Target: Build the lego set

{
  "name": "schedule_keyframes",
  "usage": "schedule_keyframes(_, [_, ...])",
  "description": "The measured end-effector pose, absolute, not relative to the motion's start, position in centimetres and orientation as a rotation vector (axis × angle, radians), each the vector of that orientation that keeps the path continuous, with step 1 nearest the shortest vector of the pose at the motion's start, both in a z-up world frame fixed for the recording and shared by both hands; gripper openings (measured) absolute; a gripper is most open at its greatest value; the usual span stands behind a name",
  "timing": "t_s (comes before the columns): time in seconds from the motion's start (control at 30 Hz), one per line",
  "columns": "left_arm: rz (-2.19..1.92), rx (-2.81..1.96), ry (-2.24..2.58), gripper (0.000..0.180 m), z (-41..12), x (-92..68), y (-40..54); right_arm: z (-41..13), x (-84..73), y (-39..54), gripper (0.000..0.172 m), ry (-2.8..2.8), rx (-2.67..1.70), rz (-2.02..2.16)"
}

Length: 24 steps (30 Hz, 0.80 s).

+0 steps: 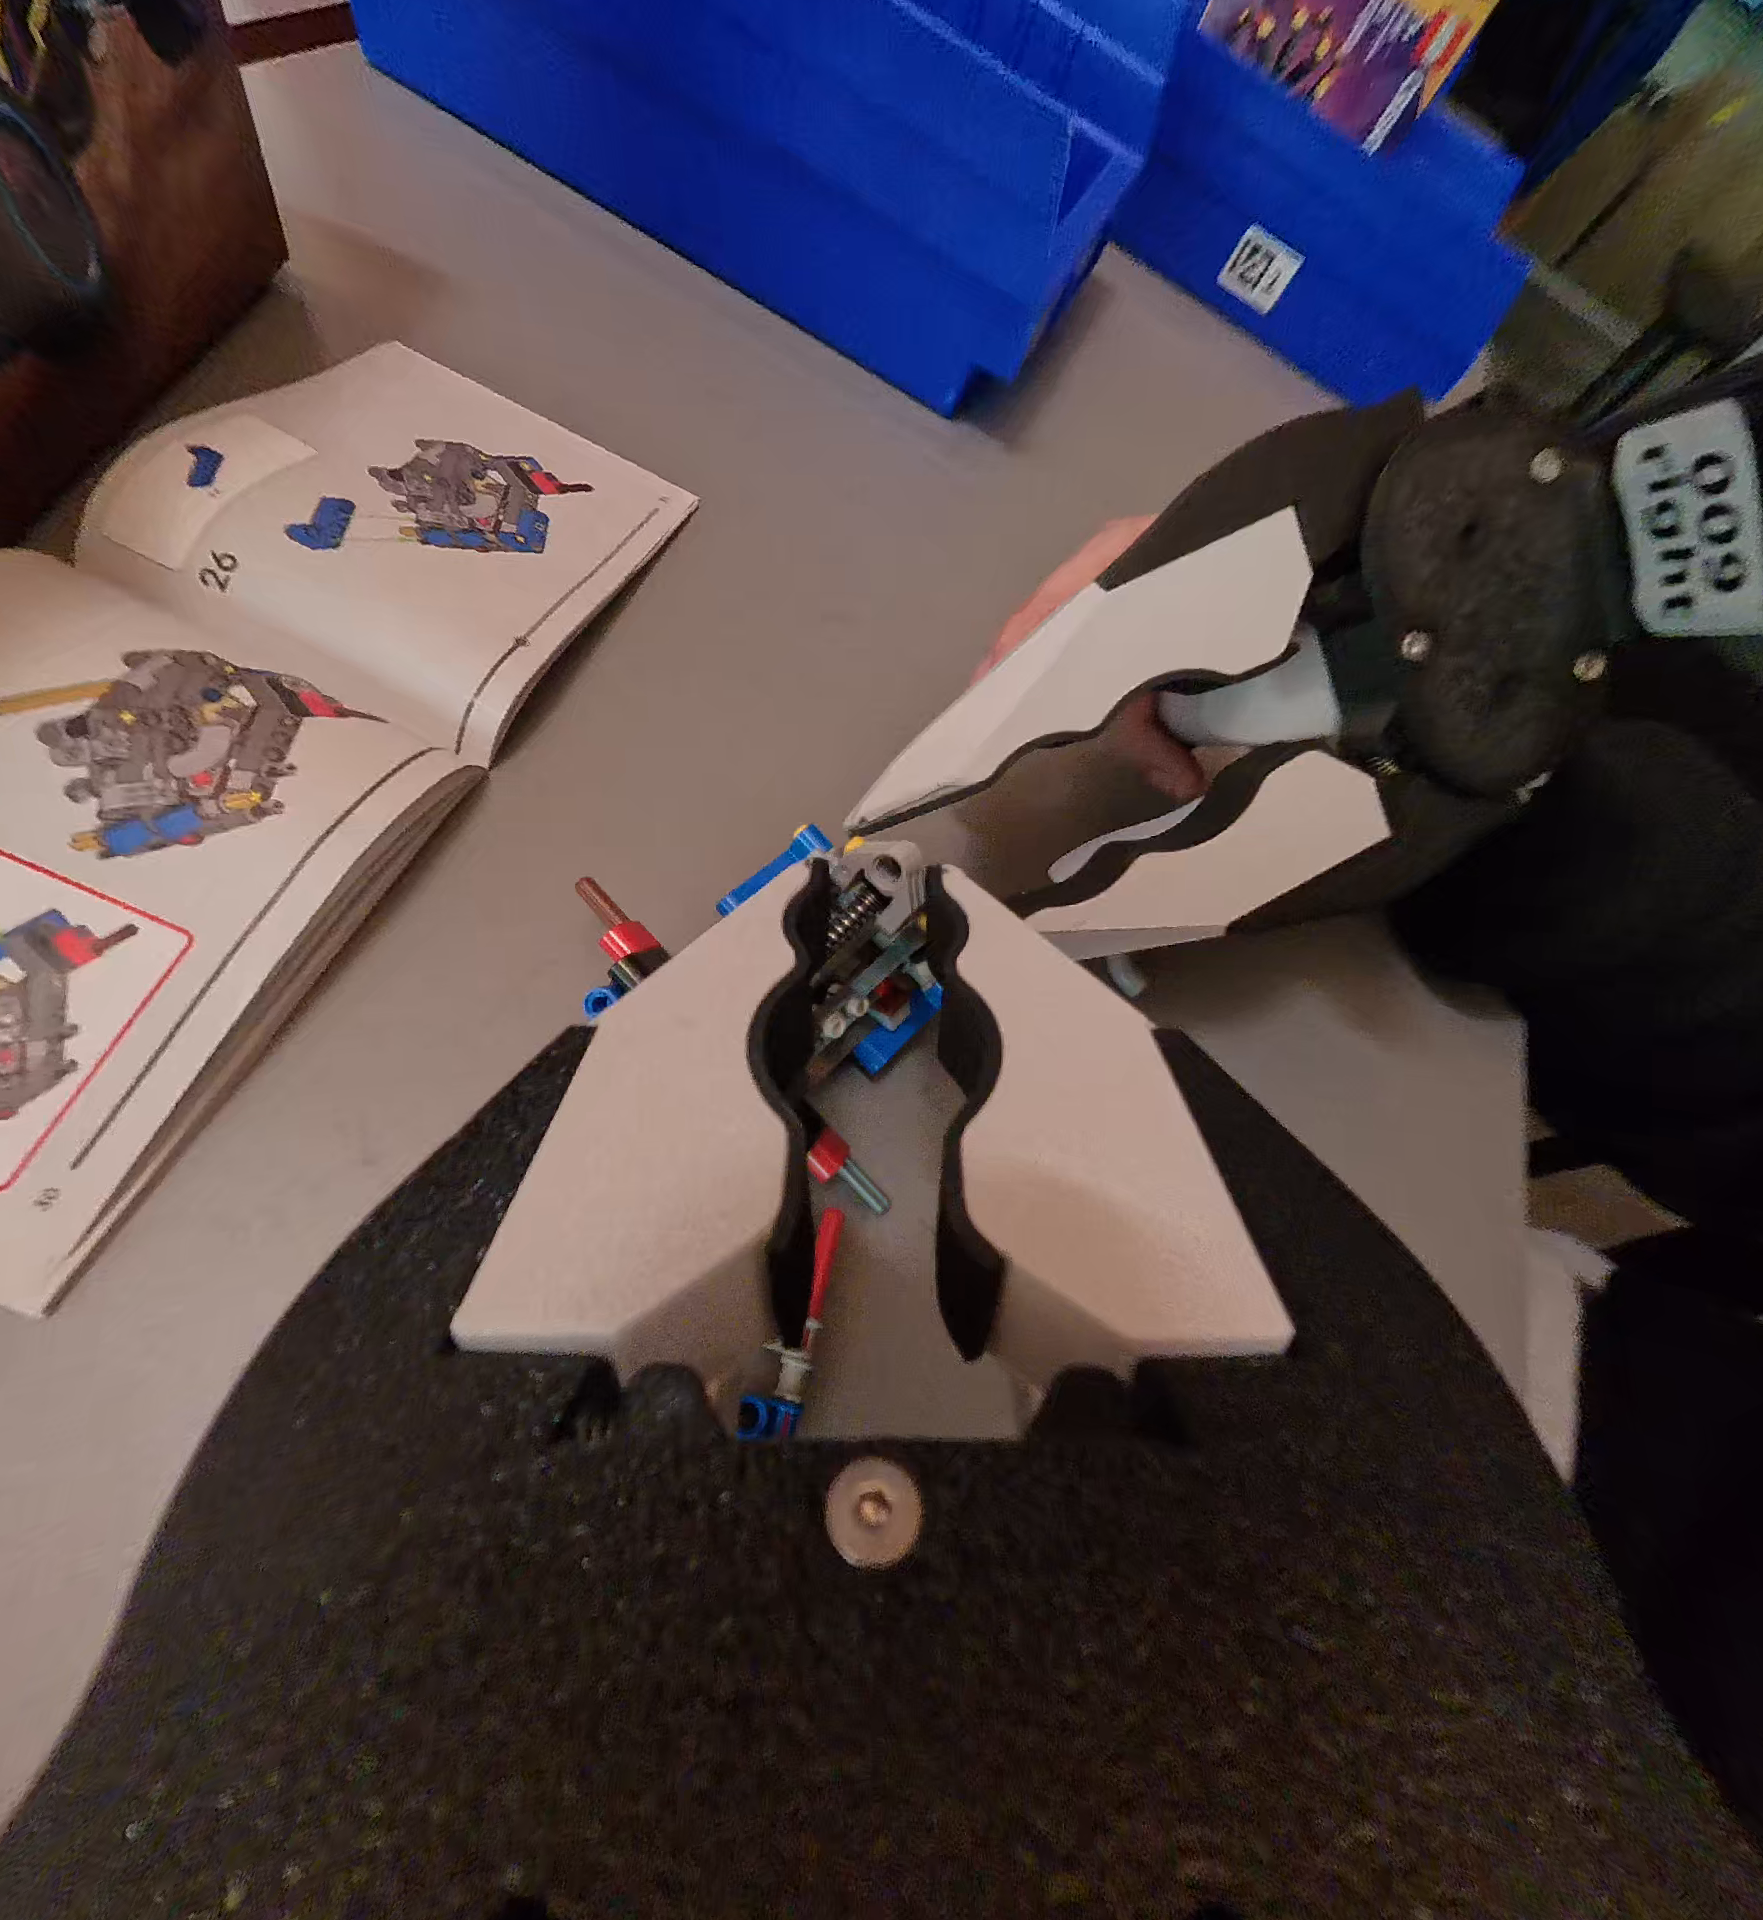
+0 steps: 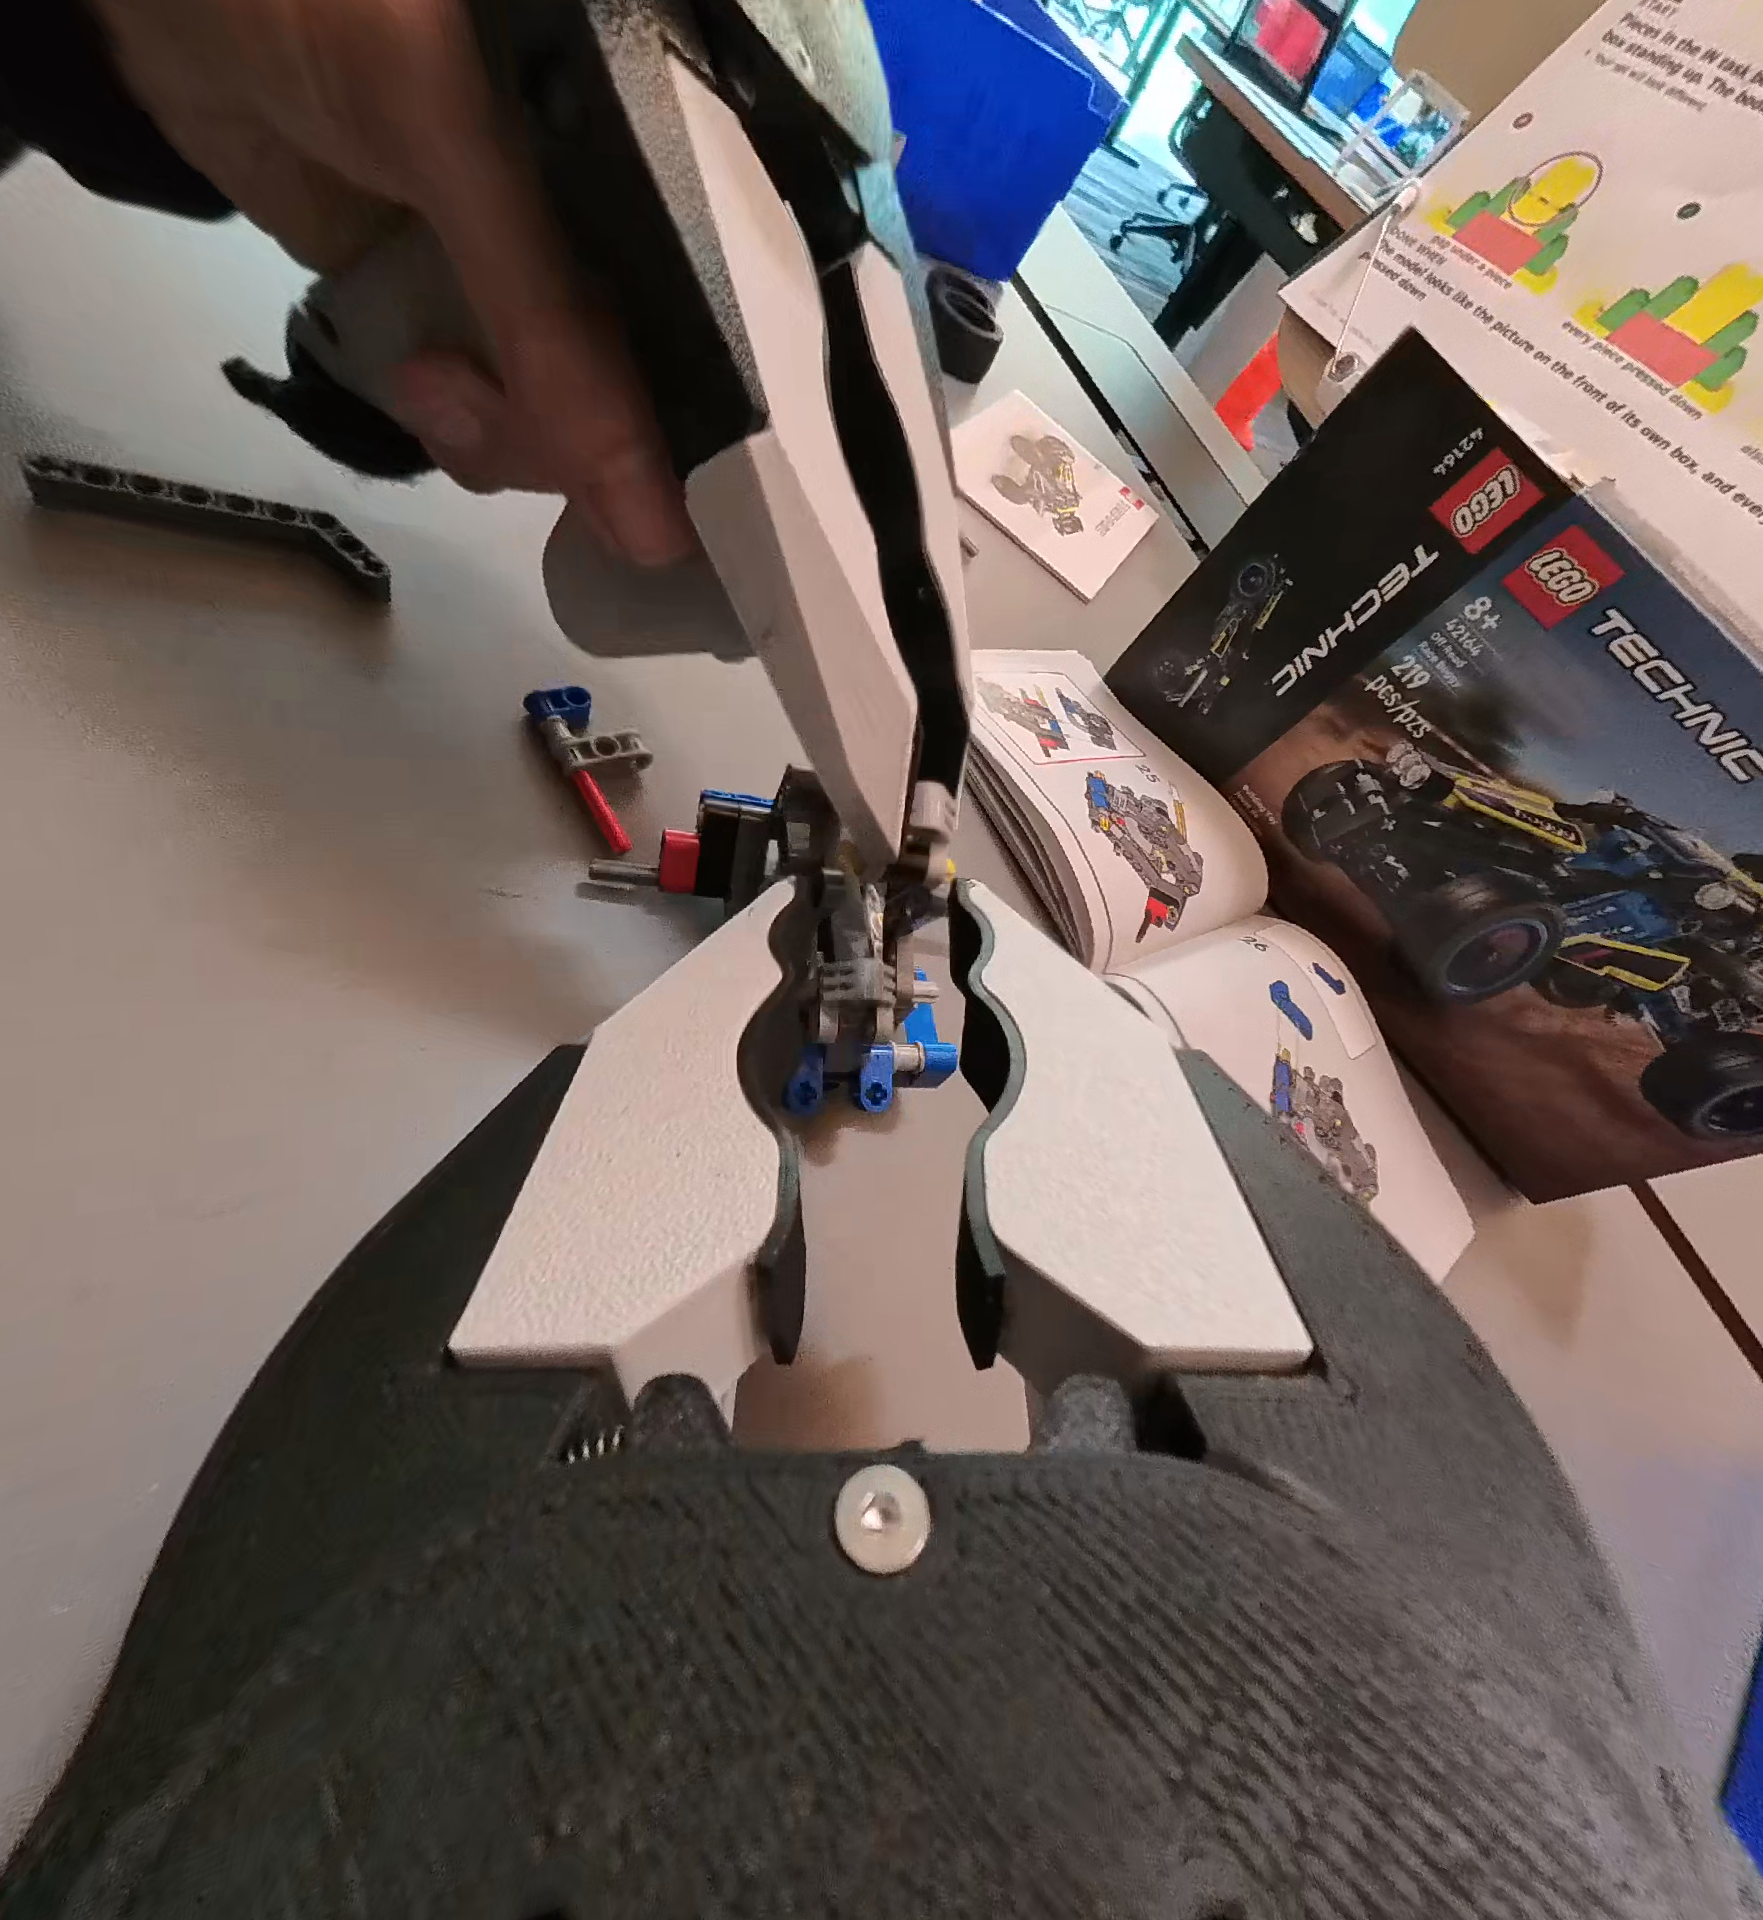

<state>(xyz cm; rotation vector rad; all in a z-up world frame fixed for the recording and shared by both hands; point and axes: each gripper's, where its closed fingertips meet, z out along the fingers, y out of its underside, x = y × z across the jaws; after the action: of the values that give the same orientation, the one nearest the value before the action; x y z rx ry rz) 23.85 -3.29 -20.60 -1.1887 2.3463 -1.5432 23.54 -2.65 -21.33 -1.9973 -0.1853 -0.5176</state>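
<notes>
Jaws of the left gripper [image 1: 875, 883] pinch the grey-and-blue brick-built plastic model [image 1: 872, 961] on the grey tabletop [image 1: 804, 623]. Right gripper [image 2: 861, 894] stands spread around that model's other end, pads not clearly pressing, beside the open instruction booklet [image 2: 1168, 842].

an office-like workroom: grey table [image 1: 856, 540], blue storage bins [image 1: 856, 187], desks and office chairs [image 2: 1157, 223] behind.

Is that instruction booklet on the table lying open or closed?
Open. The booklet lies flat on the grey table, two facing pages of building diagrams showing and the spine crease between them, just left of the claw.
</notes>
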Motion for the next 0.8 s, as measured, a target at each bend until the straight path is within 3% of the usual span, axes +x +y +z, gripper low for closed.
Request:
schedule_keyframes(0.2, [-1.838,-1.32,2.418,0.015,-20.7,23.5,-2.7,-21.0,23.4,-3.2,0.036,-0.166,-1.983,-0.391])
schedule_keyframes(0.3, [-1.979,-1.351,2.414,0.015,-20.0,23.2,-2.5,-21.0,23.9,-3.7,0.026,-0.13,-1.987,-0.326])
schedule_keyframes(0.57, [-2.014,-1.341,2.5,0.015,-19.9,22.5,-2.6,-22.0,23.6,-2.3,0.022,-0.163,-2.056,-0.152])
schedule_keyframes(0.8, [-2.004,-1.329,2.532,0.015,-20.1,22.3,-3.0,-19.2,22.4,-3.1,0.015,-0.234,-1.894,-0.149])
